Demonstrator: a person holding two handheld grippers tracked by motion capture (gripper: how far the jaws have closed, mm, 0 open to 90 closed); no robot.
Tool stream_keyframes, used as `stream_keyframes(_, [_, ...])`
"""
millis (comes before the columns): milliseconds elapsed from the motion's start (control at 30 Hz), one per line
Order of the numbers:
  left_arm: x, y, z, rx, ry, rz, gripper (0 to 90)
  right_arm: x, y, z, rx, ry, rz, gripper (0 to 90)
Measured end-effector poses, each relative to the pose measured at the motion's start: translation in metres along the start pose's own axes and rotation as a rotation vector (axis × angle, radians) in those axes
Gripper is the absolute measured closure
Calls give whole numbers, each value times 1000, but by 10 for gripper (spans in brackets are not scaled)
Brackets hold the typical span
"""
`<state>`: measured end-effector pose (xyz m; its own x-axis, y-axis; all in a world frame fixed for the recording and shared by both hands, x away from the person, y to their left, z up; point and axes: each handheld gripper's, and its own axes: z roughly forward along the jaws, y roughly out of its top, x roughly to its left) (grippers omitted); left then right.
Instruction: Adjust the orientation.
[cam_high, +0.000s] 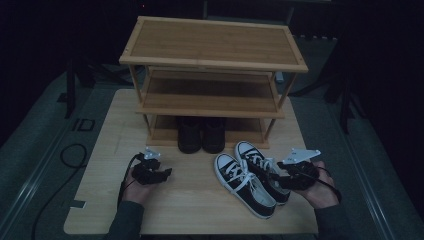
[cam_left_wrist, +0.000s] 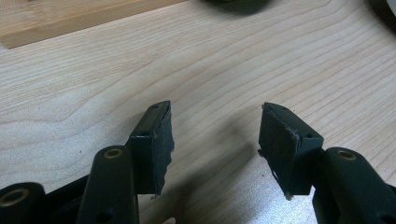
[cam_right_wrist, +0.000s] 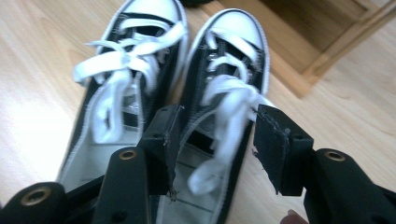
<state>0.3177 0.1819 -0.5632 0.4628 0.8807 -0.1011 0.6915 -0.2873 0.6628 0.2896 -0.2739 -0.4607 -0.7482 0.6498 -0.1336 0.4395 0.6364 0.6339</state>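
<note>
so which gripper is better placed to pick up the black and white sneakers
Right. The right gripper hangs open just above the nearer of the sneakers, while the left gripper is open over bare table.

Sneakers (cam_right_wrist: 187, 93) black cloth, probably canvas; table (cam_left_wrist: 233, 60) matt wood grain

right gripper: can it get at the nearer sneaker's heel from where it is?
Probably yes. The right gripper is open, its jaws either side of the right-hand sneaker's heel opening, laces between them. Nothing blocks it; the other sneaker lies close alongside, so the inner jaw has little room.
</note>
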Motion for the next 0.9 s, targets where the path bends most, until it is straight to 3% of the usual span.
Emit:
stream_keyframes(33, [0, 0, 0, 0, 0, -1, 451, 5, -1, 2, 3, 26, 6, 500])
stream_keyframes(233, [0, 0, 0, -1, -1, -1, 451, 15, -4, 12, 37, 34, -3, 449])
stream_keyframes(500, [0, 0, 0, -2, -1, -2, 451, 19, -5, 33, 94, 44, 53, 347])
stream_keyframes(733, [1, 0, 0, 0, -4, -2, 451, 20, 0, 49, 123, 42, 93, 371])
stream_keyframes(867, [1, 0, 0, -1, -6, -1, 451, 22, 3, 61, 145, 41, 100, 424])
stream_keyframes(900, [1, 0, 0, 0, -5, -1, 451, 22, 5, 66, 152, 38, 98, 484])
